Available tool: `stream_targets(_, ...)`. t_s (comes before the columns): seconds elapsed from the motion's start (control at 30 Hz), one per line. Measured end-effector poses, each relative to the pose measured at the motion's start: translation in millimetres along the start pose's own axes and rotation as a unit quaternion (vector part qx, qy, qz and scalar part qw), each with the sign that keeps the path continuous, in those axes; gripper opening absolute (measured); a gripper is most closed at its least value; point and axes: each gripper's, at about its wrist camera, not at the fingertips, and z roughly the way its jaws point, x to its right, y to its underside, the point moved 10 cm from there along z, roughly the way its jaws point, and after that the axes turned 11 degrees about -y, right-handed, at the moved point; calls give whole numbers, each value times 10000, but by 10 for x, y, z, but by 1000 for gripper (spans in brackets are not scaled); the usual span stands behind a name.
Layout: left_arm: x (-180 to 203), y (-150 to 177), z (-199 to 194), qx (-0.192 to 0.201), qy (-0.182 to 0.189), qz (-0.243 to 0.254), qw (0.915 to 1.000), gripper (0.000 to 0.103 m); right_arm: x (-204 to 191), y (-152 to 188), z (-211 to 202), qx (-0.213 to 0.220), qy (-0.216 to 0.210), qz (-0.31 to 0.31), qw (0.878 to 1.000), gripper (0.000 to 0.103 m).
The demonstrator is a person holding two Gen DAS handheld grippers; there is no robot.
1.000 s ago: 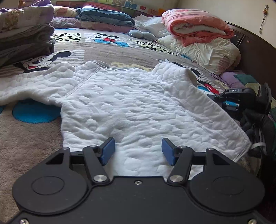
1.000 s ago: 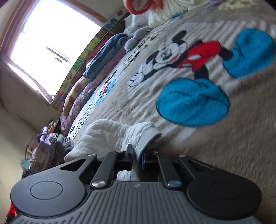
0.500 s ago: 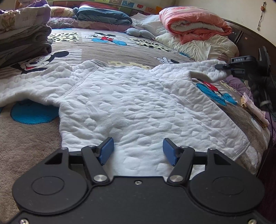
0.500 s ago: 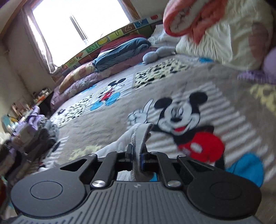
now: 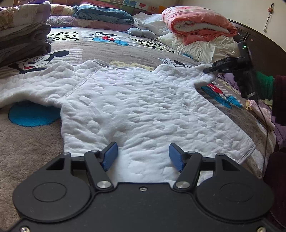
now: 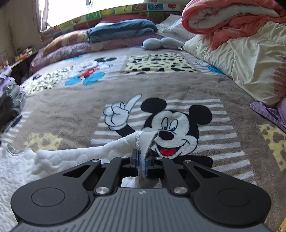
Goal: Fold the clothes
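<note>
We see one white quilted sweatshirt (image 5: pixel 139 110) lying flat on the bed (image 5: pixel 26 160), which is covered by a blanket printed with cartoon mice. Our left gripper (image 5: pixel 143 156) hovers over the hem of the sweatshirt with its jaws wide apart and nothing between them; the two blue pads (image 5: pixel 110 156) stand on each side of a strip of white fabric. Ahead of these jaws the body of the garment spreads out, with one sleeve going off to the left.

Our right gripper (image 6: pixel 142 163) has its jaws closed tight on the cuff of the other sleeve (image 6: pixel 143 141). This sleeve is stretched out from the body, and the cuff folds over just ahead of the jaws. From the left wrist view the same gripper (image 5: pixel 223 65) is far ahead to the right, gripped by one gloved hand (image 5: pixel 246 83).

Beyond both jaws we count one rolled orange quilt (image 5: pixel 198 26), one cream duvet (image 6: pixel 250 58) under it and one folded blue blanket (image 5: pixel 105 15).
</note>
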Motion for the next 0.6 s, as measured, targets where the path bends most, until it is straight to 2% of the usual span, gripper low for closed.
stream_targets(0.17, -17, 5, 10, -4, 77, -31, 10000, 64, 84, 154, 315, -310, 184, 6, 9994, 9)
stream_targets(0.3, -30, -2, 11, -20, 132, -77, 9999, 65, 143, 224, 285, -297, 227, 241, 9990, 8)
stream_targets(0.4, -33, -6, 10, -38, 144, -79, 9999, 65, 207, 259, 65, -220, 196, 487, 9984, 8)
stream_targets(0.5, -39, -5, 2, -36, 139, -46, 9999, 65, 292, 351, -213, -49, 40, 1039, 9946, 8)
stream_targets(0.6, -51, -6, 3, -30, 126, -40, 9999, 65, 390, 442, -223, -118, 152, 974, 9951, 8)
